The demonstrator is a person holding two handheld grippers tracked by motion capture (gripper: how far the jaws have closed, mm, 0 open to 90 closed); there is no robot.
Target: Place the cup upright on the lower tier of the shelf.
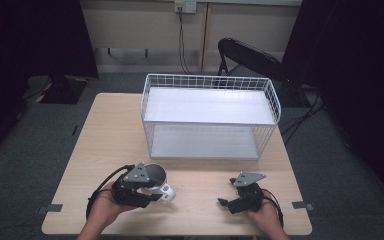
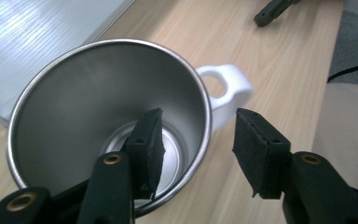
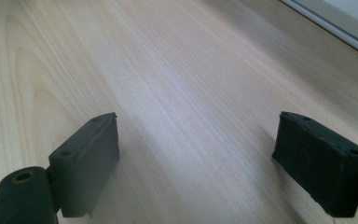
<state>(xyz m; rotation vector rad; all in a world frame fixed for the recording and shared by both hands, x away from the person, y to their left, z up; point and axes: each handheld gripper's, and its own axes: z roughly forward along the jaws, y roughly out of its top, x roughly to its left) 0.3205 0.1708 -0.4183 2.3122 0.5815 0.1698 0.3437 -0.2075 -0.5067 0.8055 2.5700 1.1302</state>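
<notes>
At the lower left of the high view I see my left gripper (image 1: 156,192) over a steel mug (image 1: 156,181) that stands on the wooden table (image 1: 110,135), its white handle (image 1: 167,191) pointing toward the frame's lower right. In the left gripper view the jaws are apart and straddle the mug's rim (image 2: 208,122): one pad (image 2: 149,140) hangs inside the cup, the other sits outside near the handle, and I cannot tell whether either touches the wall. At the lower right of the high view my right gripper (image 1: 225,200) rests low over bare tabletop, well apart from the mug; its own view shows the jaws spread wide with wood grain between them. A white wire basket (image 1: 210,116) with two shelves fills the centre, beyond both grippers.
</notes>
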